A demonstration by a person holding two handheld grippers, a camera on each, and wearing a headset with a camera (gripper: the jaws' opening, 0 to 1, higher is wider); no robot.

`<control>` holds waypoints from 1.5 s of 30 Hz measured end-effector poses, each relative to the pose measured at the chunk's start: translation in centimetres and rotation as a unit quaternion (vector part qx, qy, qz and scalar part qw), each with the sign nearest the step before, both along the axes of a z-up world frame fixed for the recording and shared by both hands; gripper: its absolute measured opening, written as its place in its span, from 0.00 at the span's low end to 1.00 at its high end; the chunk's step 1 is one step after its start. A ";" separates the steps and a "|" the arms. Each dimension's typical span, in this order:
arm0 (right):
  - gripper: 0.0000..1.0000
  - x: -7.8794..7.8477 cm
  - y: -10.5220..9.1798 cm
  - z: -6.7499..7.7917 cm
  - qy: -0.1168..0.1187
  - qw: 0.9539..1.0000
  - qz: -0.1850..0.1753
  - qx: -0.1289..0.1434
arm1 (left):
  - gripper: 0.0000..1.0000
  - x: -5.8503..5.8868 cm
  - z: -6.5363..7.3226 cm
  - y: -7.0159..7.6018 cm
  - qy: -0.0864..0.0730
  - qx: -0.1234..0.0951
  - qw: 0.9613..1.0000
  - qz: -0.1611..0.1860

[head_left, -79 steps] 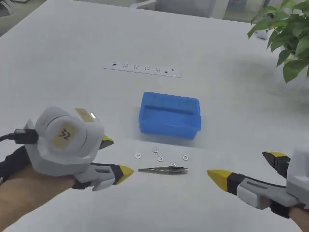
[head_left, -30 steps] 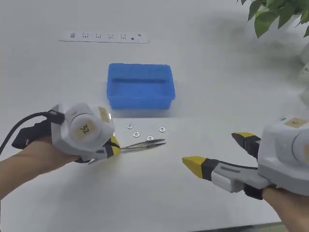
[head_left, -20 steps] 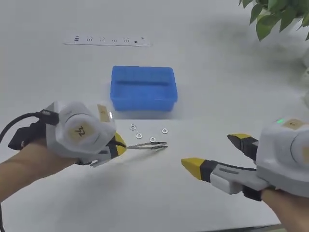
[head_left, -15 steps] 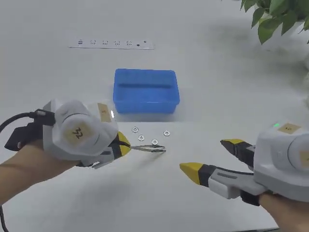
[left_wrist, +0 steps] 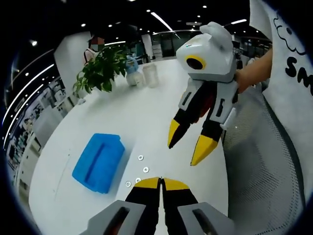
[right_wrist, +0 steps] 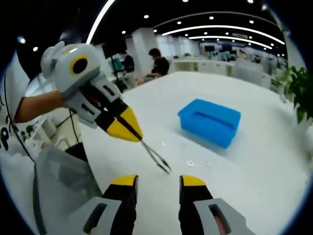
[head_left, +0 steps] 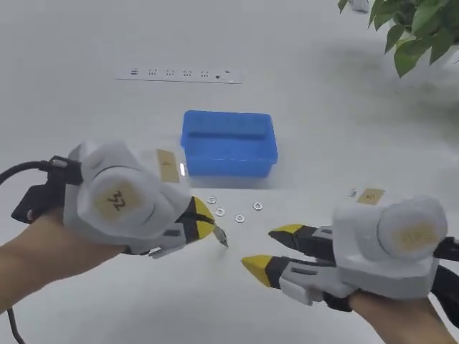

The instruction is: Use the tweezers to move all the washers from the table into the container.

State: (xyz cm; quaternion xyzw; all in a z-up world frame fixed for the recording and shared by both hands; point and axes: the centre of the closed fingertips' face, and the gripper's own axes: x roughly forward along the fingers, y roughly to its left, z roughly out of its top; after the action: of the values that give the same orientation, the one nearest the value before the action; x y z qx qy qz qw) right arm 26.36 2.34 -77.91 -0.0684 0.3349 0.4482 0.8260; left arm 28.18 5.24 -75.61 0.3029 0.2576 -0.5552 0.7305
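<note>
My left gripper [head_left: 206,218] is shut on the handle end of the metal tweezers [head_left: 221,236], holding them off the table with the tips pointing down and right. Several small washers [head_left: 239,218] lie just beyond them, in front of the blue container [head_left: 229,143]. My right gripper [head_left: 272,247] hovers open to the right of the tweezers, with nothing between its fingers. The right gripper view has the left gripper [right_wrist: 122,128], the tweezers [right_wrist: 154,155], washers [right_wrist: 190,163] and container [right_wrist: 210,121]. The left gripper view has the container [left_wrist: 98,161], washers [left_wrist: 145,169] and the right gripper [left_wrist: 188,142].
A white power strip [head_left: 179,74] lies far back on the white table [head_left: 323,129]. A leafy plant [head_left: 412,29] stands at the back right. Two small tan labels [head_left: 371,195] are stuck on the table near the container.
The left gripper has lifted the tweezers off the table and tilted them tips-down. The right gripper has moved left, closer to the tweezers.
</note>
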 end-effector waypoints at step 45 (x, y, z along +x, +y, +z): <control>0.03 1.7 2.9 -1.3 -0.045 0.992 0.116 -0.028 | 0.34 -2.2 1.4 1.8 0.069 -0.136 0.968 0.199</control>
State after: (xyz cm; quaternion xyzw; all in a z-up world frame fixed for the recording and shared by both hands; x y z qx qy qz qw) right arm 28.05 5.20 -79.19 -0.1496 0.2996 0.5280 0.7804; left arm 25.96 7.04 -74.24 0.1040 0.2846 -0.4483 0.8410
